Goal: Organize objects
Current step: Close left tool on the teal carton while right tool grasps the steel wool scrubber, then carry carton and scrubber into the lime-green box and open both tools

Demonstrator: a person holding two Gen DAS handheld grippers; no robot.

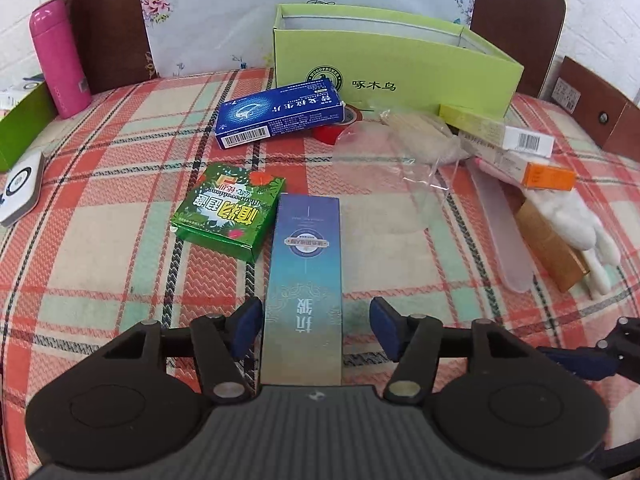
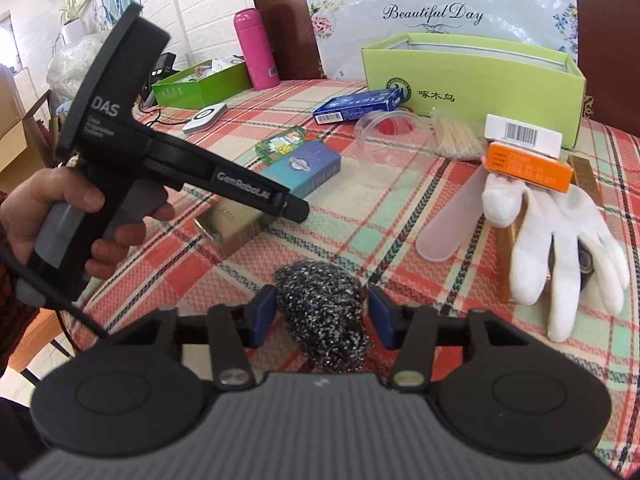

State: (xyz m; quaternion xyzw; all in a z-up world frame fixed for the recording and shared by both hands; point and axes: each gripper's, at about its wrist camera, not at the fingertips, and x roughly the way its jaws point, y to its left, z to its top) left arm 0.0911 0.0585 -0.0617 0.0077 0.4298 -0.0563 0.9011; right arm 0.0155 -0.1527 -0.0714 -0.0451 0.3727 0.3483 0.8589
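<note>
Hiding the near end of the tall blue-teal cardboard box (image 1: pixel 304 288), my left hand-held gripper (image 1: pixel 316 326) straddles it, jaws apart, not touching. My right hand-held gripper (image 2: pixel 322 314) stands apart around the steel-wool scouring ball (image 2: pixel 322 312), near the plaid-clothed surface (image 2: pixel 360 216) edge.

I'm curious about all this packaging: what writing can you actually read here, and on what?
"Beautiful Day": floral bag.
"啄木鸟": light green box.
"DAS", "GenRobot.AI": left gripper.
"抗皱", upside down: tall blue box.
Barcode digits and fine print on the dark blue box and orange box: too small.
</note>
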